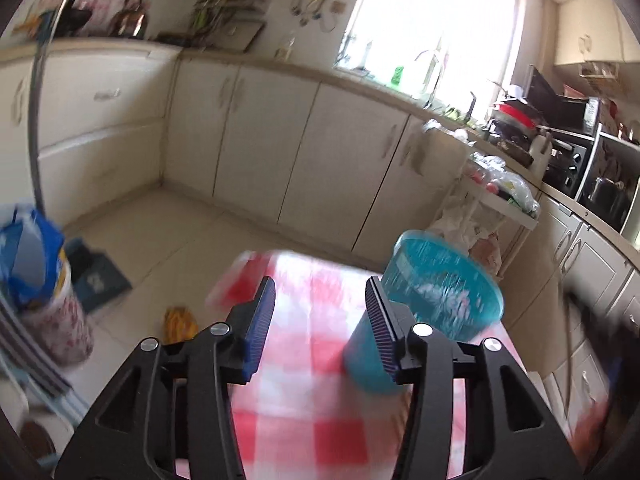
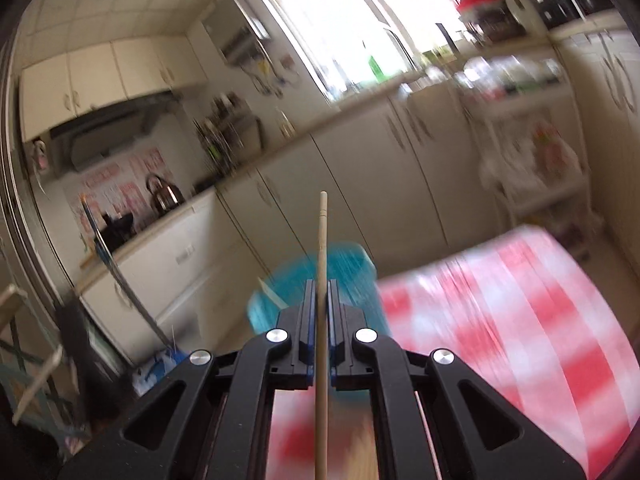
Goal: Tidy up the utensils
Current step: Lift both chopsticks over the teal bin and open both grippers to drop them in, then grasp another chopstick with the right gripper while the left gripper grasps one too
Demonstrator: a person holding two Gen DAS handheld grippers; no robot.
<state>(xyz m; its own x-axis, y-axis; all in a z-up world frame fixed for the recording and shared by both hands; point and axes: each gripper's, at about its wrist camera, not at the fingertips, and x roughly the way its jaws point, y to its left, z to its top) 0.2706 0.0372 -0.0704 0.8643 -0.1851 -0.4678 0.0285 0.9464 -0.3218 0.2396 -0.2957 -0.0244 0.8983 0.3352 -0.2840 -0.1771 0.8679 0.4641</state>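
In the left wrist view my left gripper (image 1: 320, 300) stands open over the red-and-white checked tablecloth (image 1: 312, 420), with nothing between its blue pads. A teal plastic cup (image 1: 444, 288) stands on the cloth just right of the right finger, with something pale and blurred inside. In the right wrist view my right gripper (image 2: 320, 292) is shut on a thin wooden chopstick (image 2: 322, 236), which runs straight up between the pads and sticks out beyond them. The teal cup (image 2: 352, 264) lies blurred behind those fingers, left of the checked cloth (image 2: 520, 320).
Cream base cabinets (image 1: 256, 128) line the far walls under a bright window (image 1: 432, 20). A white cart (image 1: 500, 200) with bags stands beyond the table's far right corner. Left of the table are a patterned bin (image 1: 56, 312) with a blue bag, a dark mat (image 1: 96, 276) and an orange object (image 1: 180, 322) on the floor.
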